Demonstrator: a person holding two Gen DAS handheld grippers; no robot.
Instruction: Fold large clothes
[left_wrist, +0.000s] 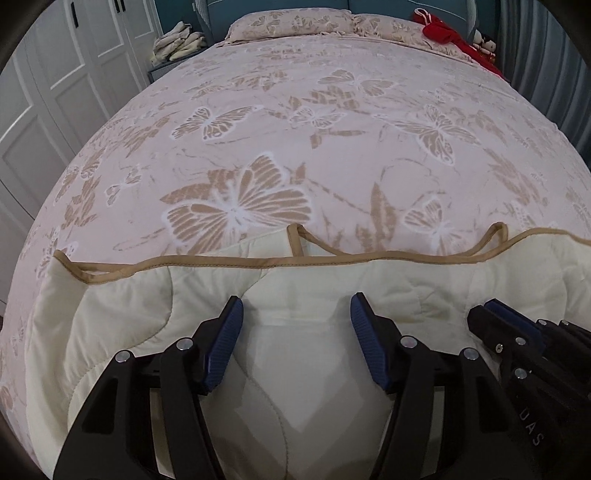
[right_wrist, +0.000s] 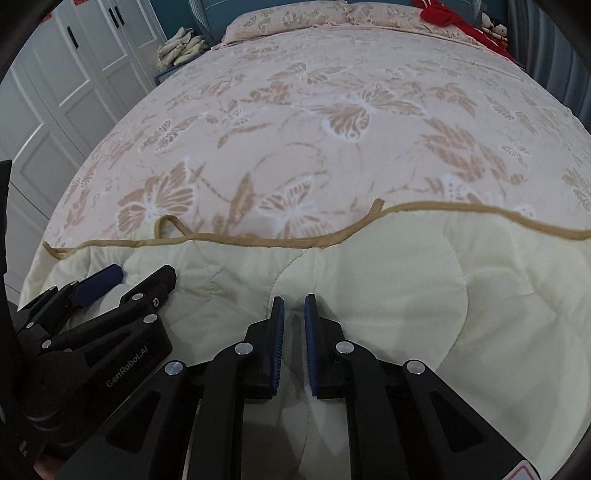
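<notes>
Cream quilt (right_wrist: 424, 295) lies pinched in the right hand-held gripper (right_wrist: 294, 306).

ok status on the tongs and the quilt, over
Left tongs open over cream quilt, pads clear. Right tongs pinched on a quilt fold. Bedspread ahead, nothing in the way.

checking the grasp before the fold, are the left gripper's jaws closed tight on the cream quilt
No, the left gripper has its blue pads standing well apart over the cream quilt.
</notes>
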